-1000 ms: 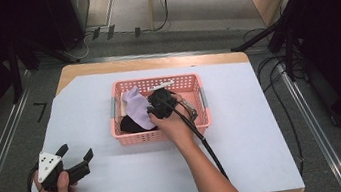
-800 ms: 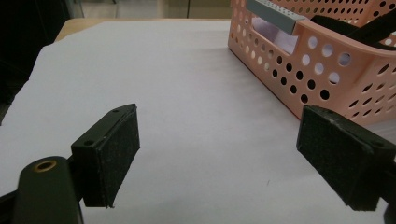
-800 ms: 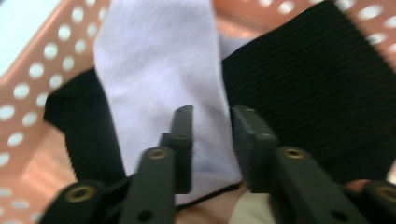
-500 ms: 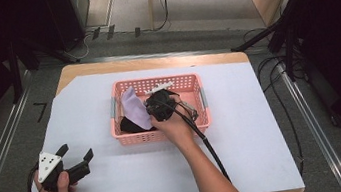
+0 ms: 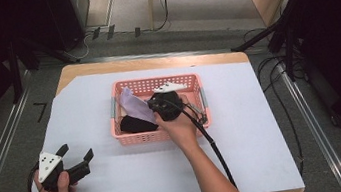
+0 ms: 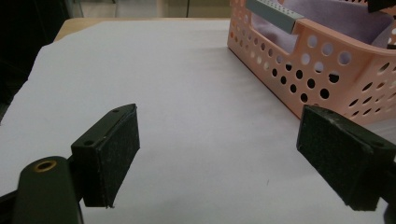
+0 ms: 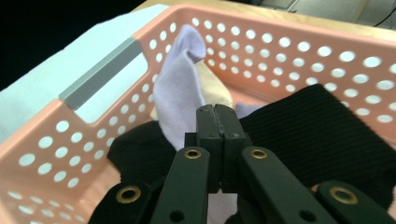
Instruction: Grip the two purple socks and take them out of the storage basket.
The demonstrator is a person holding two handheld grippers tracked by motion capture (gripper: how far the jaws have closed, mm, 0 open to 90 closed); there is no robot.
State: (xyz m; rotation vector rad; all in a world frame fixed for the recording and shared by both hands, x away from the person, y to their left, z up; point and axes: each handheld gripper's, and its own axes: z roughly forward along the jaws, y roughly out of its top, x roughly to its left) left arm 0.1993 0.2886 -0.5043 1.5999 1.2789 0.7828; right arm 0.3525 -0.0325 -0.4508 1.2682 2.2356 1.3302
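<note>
Right gripper: inside the pink basket; jaws have just been closing and now meet, pinching the lilac cloth
Lilac cloth: stands up in the basket's left half; black cloth lies beside it
Basket: centre of the table, toward its far edge
Left gripper: jaws spread wide, nothing between them; near the table's front left corner

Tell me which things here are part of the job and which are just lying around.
In the job:
- right gripper, shut on the lilac cloth
- pink perforated plastic basket
- black ribbed cloth

Lying about:
- left gripper, open over the white sheet
- black cables on the floor
</note>
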